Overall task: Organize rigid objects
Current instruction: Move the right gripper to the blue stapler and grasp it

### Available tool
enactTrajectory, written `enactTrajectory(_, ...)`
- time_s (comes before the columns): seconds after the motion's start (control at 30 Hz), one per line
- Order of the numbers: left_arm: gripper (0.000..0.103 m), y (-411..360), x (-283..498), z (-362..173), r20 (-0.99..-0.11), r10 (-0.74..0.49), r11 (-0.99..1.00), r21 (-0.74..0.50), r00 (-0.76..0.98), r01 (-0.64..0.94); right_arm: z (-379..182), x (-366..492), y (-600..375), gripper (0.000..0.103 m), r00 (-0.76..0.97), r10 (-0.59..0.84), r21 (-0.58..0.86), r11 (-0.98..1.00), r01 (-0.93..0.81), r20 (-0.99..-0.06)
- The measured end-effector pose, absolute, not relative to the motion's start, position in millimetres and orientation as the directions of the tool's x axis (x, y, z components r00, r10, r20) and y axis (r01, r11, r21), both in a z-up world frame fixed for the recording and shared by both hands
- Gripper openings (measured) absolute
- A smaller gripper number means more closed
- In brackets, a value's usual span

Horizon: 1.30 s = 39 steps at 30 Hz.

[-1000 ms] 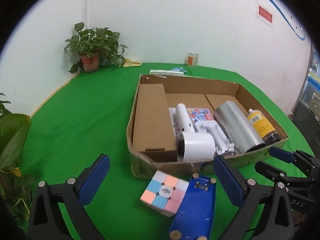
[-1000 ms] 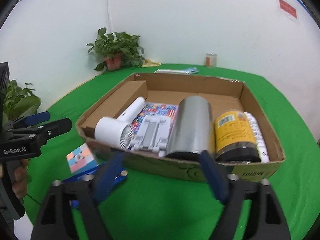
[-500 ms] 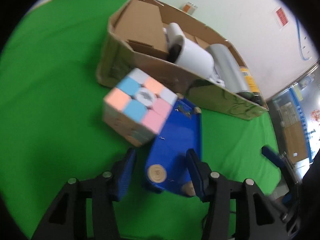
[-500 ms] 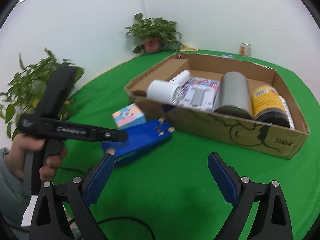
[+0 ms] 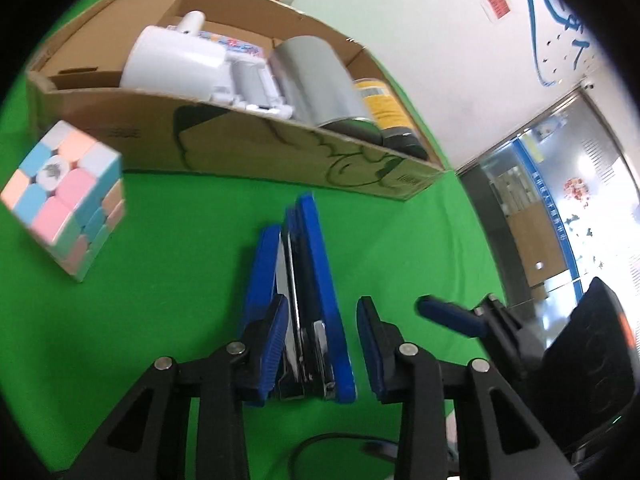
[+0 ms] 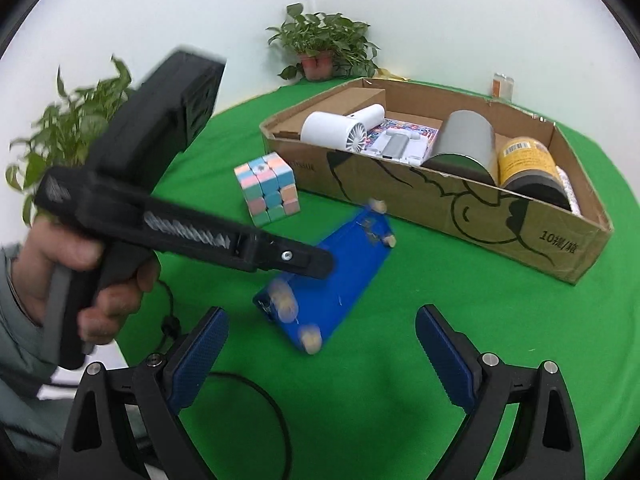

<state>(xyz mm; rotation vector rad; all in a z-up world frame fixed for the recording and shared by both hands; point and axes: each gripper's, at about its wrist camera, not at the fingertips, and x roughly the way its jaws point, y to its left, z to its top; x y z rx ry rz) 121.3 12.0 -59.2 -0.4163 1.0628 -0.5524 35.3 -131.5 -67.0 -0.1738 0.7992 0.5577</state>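
Stapler (image 5: 308,300), blue and heavy-bodied, now stands on edge between the fingers of the left gripper (image 5: 322,344); a second ago it lay flat on the green cloth (image 5: 152,320) with the cube (image 5: 64,204) leaning against it and the jaws spread wide above. Left jaws are closing at this moment: the left pad (image 5: 270,340) lies against the stapler's side, the right pad shows a sliver of green between itself and the blue body, so the grasp is not yet firm on both sides. From the right wrist view the stapler (image 6: 332,280) appears tipped, its pale rubber feet smeared by motion, the left tool reaching over its near end. Cube has come free of the stapler and sits apart on the cloth, just beside the front wall of the cardboard box (image 6: 440,204). Right gripper (image 6: 320,356) has spread from about half open to wide and holds nothing, hovering near the stapler with only cloth between its fingers. Box contents unchanged: white hand fan (image 6: 340,130), grey cylinder (image 6: 466,140), yellow-labelled bottle (image 6: 528,160), all lying inside. Judgement: the pick of the stapler is under way, likely bound for the box; the cube remains to be dealt with after. Risk: a one-sided pinch on a dense, smooth tool could let it twist or slip when lifted.
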Motion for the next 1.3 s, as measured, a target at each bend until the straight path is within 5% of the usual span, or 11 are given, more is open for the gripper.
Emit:
enactTrajectory(0.2, 0.059, 39.5, 120.3, -53.8, -0.678, -0.585, 0.794, -0.591, 0.445, 0.143, -73.1, 41.8, -127.3, 0.095, 0.555, 0.395, 0.067, 0.853, -0.518, -0.732)
enactTrajectory(0.53, 0.059, 42.2, 136.3, -99.4, -0.648, -0.682, 0.698, -0.715, 0.339, 0.036, -100.0, 55.5, -98.3, 0.095, 0.553, 0.343, 0.124, 0.911, -0.394, -0.760)
enactTrajectory(0.87, 0.057, 12.0, 126.4, -109.7, -0.589, -0.780, 0.615, -0.783, 0.212, 0.089, -108.4, 39.6, -117.3, 0.085, 0.596, 0.262, 0.073, 0.944, -0.322, -0.759)
enactTrajectory(1.3, 0.057, -29.9, 120.7, -118.9, -0.516, -0.850, 0.525, -0.846, 0.101, 0.092, -105.9, 23.7, -173.5, 0.084, 0.573, 0.264, 0.113, 0.952, -0.286, -0.776)
